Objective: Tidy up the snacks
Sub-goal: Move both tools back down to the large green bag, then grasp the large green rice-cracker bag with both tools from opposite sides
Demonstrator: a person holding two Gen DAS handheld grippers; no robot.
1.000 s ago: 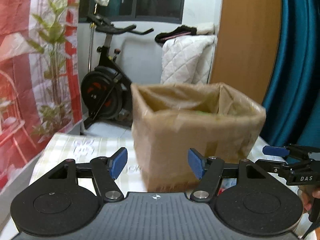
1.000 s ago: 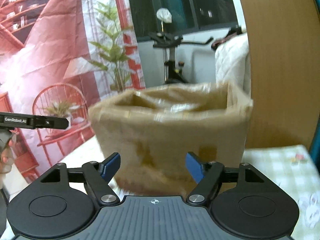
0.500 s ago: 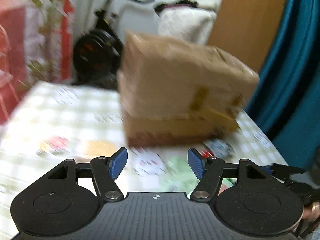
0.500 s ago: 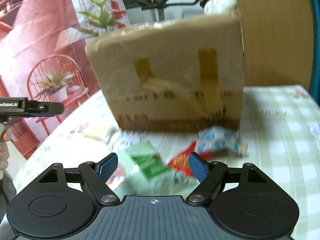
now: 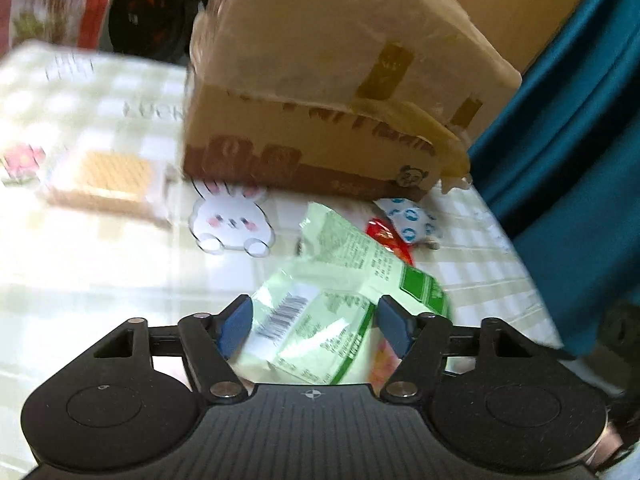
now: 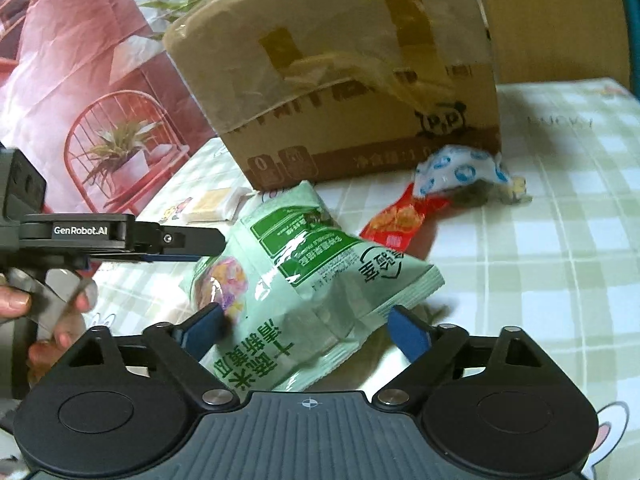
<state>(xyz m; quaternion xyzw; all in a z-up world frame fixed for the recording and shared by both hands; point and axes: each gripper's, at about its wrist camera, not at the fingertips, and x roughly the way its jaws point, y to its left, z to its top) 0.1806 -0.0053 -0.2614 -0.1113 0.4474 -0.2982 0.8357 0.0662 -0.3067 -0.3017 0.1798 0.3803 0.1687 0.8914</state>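
The left gripper (image 5: 312,326) is hovering low over the checked tablecloth (image 5: 80,272) with its jaws standing apart; the near end of the green snack bag (image 5: 320,312) is lying between the blue pads (image 5: 236,320), and contact with either pad cannot be confirmed. The right gripper (image 6: 308,330) is positioned over the same green snack bag (image 6: 312,280), jaws likewise apart, with the bag's near edge sitting between the fingers. In the right wrist view, the left gripper (image 6: 188,244) is entering from the left, its tip reaching the bag's left side.

The cardboard box (image 6: 344,80) is standing at the far side of the table, taped across its near face. A red snack packet (image 6: 396,220) is lying just beyond the green bag, to its right, and a white packet with blue rings (image 6: 456,172) is resting farther right, close to the box's base. A pale wafer packet (image 5: 108,180) is lying to the left, near the box's left corner. A teal curtain (image 5: 580,120) is hanging at the right edge of the left wrist view.
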